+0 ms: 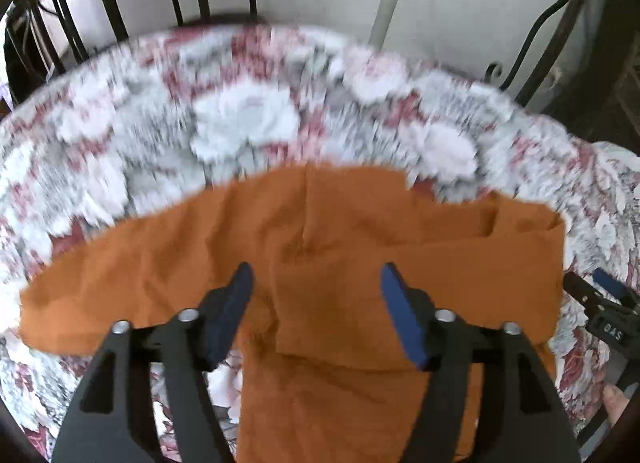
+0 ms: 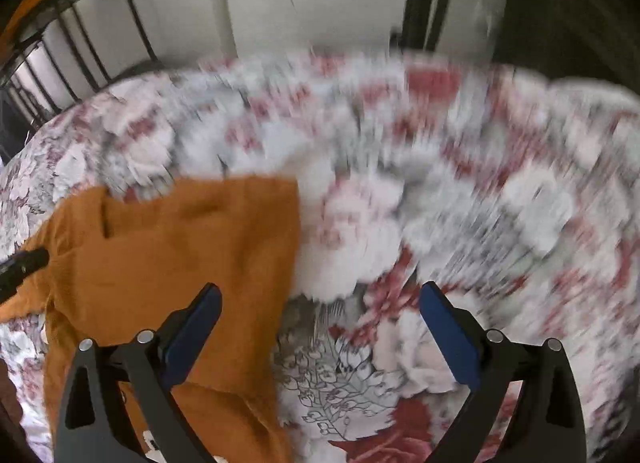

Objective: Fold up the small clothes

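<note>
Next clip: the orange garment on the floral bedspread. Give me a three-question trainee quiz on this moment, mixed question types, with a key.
1. True or false: the left gripper is clamped on the orange garment.
2. Multiple choice: the garment lies on A) a bare wooden table, B) a floral bedspread, C) a tiled floor.
3. Short answer: in the right wrist view, on which side of the right gripper does the garment lie?

Key:
1. False; its jaws stand open above the cloth with nothing between the pads.
2. B.
3. The left side; only bedspread shows under its right finger.
</note>
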{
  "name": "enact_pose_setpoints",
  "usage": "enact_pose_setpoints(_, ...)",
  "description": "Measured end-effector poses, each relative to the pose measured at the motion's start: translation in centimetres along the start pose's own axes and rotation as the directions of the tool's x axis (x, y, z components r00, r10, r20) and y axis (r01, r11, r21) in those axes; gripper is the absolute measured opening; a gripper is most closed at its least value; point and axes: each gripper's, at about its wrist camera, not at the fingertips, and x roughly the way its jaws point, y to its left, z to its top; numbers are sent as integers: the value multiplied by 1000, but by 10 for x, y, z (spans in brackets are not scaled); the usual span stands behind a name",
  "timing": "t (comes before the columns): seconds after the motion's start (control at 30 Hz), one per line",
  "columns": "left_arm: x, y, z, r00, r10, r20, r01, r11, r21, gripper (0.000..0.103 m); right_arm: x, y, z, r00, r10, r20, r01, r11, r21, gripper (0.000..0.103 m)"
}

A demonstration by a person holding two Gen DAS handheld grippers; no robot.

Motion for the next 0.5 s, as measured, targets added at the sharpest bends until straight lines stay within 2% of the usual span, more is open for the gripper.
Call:
enact_pose_setpoints(0.07,-1,-3,1,1000,-1,-3,1,1000,16,76,-2,11,-3,999,30,-34,-32,998,-50,99)
enact_pose_setpoints(0.13,18,-13,-1,997,29,-70,-26,999,45,77,16,20,-13,992,-35,-120,21,993,-119,99)
enact_pose_setpoints(0.17,39,-20,-8,988,65,-140,-56,996,64,77,37,20,-22,980,-87,-181,60,987,-150,99)
enact_pose_setpoints(0.2,58,-19,-14,971,101,-215,-87,993,74,77,53,13,-29,970,-75,-231,47,991,-127,99)
enact_pose_setpoints(0.23,69,-19,-17,960,113,-255,-97,992,75,80,58,7,-31,969,-42,-244,23,996,-81,100)
enact_pose_setpoints(0.27,77,-15,-21,953,103,-285,-90,994,60,80,56,2,-26,969,-15,-245,6,999,-39,100)
enact_pose_setpoints(0.3,74,-14,-20,957,98,-275,-88,995,47,80,48,2,-19,975,-2,-222,-4,1000,-26,100)
enact_pose_setpoints(0.37,61,-15,-11,968,86,-235,-79,996,41,79,23,2,-1,994,61,-95,-61,998,1,99)
enact_pose_setpoints(0.43,49,-13,-3,980,82,-180,-79,997,24,81,17,1,11,998,40,-55,-39,999,23,99)
enact_pose_setpoints(0.5,50,-10,0,974,129,-186,-127,992,27,87,33,-2,20,997,-41,-69,42,999,13,99)
